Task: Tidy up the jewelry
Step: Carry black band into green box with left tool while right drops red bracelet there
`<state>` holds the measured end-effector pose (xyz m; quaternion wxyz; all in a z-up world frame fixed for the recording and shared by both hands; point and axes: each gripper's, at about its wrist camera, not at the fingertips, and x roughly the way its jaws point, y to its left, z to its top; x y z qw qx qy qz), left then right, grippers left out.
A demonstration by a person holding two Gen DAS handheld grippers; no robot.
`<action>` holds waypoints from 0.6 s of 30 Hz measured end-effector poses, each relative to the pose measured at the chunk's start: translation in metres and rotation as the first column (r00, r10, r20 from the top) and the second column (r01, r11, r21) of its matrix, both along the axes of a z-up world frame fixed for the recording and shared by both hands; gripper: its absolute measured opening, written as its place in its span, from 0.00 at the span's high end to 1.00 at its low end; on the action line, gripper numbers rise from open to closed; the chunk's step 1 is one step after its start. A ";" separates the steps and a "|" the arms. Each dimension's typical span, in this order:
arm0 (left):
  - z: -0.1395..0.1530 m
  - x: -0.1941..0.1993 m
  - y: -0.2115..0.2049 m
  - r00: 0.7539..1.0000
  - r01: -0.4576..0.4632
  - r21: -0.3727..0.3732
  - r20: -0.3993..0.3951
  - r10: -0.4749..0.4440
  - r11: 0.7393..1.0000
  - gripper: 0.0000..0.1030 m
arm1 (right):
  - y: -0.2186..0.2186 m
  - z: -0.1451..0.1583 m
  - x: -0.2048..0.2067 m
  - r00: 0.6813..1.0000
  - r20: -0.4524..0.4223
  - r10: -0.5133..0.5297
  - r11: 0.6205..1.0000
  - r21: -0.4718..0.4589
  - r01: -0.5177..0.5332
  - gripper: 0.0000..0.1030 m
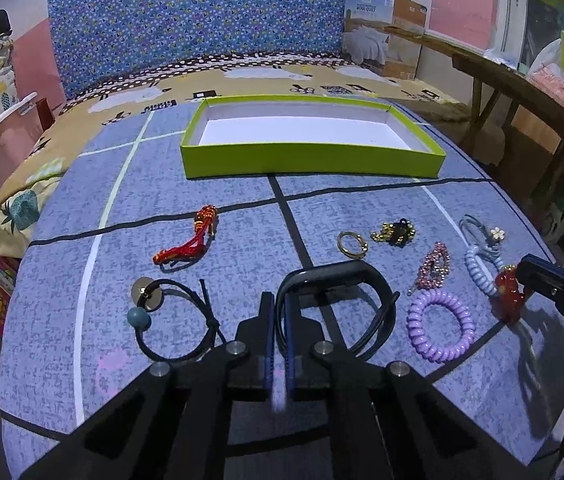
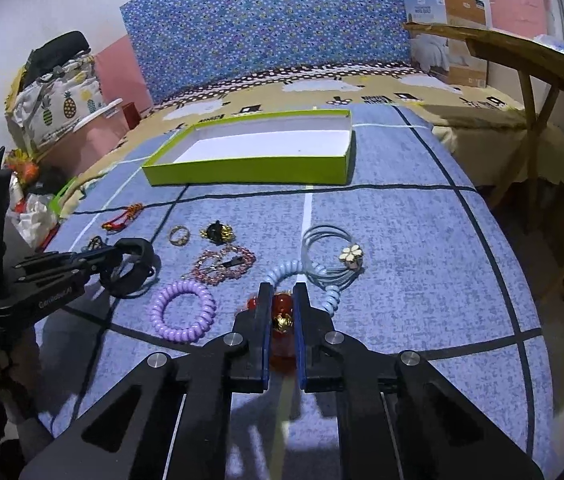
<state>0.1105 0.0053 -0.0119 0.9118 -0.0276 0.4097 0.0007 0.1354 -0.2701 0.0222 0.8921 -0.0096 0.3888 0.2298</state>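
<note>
Holding: two pieces at once, one in each tool, both low over the blue cloth [image 1: 362,208].
Left gripper [image 1: 280,300]: jaws narrow, pinched on the near rim of the black bangle [image 1: 338,280] — the rest of the bangle lies flat on the cloth, on the near side of the green box [image 1: 310,160].
Right gripper [image 2: 282,300]: jaws narrow, clamped on the red bead bracelet [image 2: 282,320] — a gold charm shows between the pads; it sits nearer to me than the box and to its right.
Green box: open, white inside, at the far end of the cloth, nothing in it.
Purple coil band [image 1: 440,326]: between my two tools, well short of the box.
Pale blue coil [image 2: 306,276]: just beyond the red bracelet, toward the box, joined to thin grey-blue loops with a white flower charm [image 2: 352,256].
Pink bead piece [image 1: 434,266]: near side of the box, just beyond the purple band.
Gold ring [image 1: 350,244] and black-and-gold piece [image 1: 396,232]: side by side, closer to the box than the pink one.
Red cord bracelet [image 1: 189,240]: near side of the box, off to its left.
Black elastic [image 1: 177,320]: left of my left tool, with a blue bead and a round disc.
</note>
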 end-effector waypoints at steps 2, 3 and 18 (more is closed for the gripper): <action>0.002 -0.003 0.000 1.000 0.003 -0.006 0.007 -0.003 1.000 0.95 | 0.000 0.001 -0.001 1.000 0.005 0.001 1.000 -0.002 -0.001 0.91; 0.003 -0.004 0.000 1.000 0.004 -0.009 0.010 -0.004 1.000 0.95 | -0.001 0.001 -0.002 1.000 0.004 0.001 1.000 0.000 -0.001 0.91; 0.028 -0.015 0.002 0.996 0.041 -0.042 0.075 -0.038 0.998 0.95 | -0.003 0.021 -0.001 0.999 0.033 0.026 0.998 0.057 -0.028 0.91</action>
